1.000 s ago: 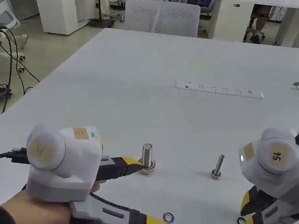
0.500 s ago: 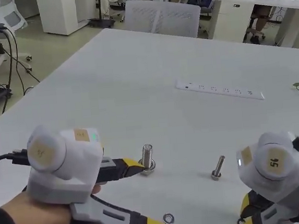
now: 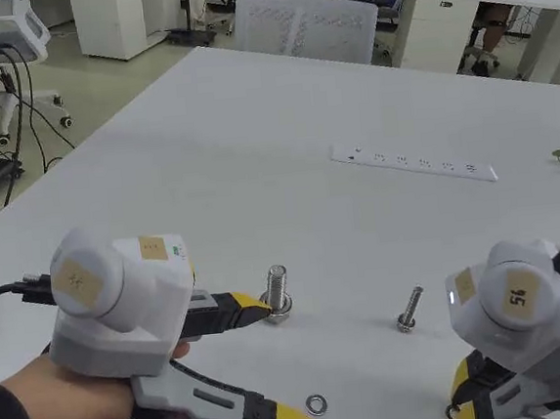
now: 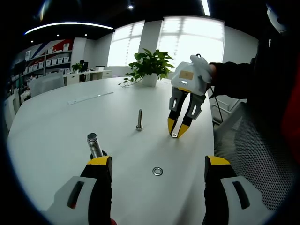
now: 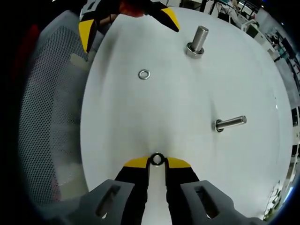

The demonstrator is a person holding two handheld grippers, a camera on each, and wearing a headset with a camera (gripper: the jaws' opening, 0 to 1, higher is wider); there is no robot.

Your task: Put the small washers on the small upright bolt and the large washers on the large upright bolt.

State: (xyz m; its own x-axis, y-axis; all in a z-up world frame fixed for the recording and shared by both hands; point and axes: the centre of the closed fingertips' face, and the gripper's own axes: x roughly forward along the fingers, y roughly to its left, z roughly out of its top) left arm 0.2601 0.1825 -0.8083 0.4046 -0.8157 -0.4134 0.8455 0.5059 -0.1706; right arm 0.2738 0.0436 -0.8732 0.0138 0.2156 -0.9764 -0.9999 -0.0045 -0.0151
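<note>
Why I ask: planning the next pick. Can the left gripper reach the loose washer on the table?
Probably yes: the left gripper is open, and the loose washer lies on bare table ahead between its jaws.

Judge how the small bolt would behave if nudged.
The small bolt stands on its narrow head, so it would probably tip. Once down, its round shank would likely roll. It looks like stiff metal, unlikely to bend.
</note>
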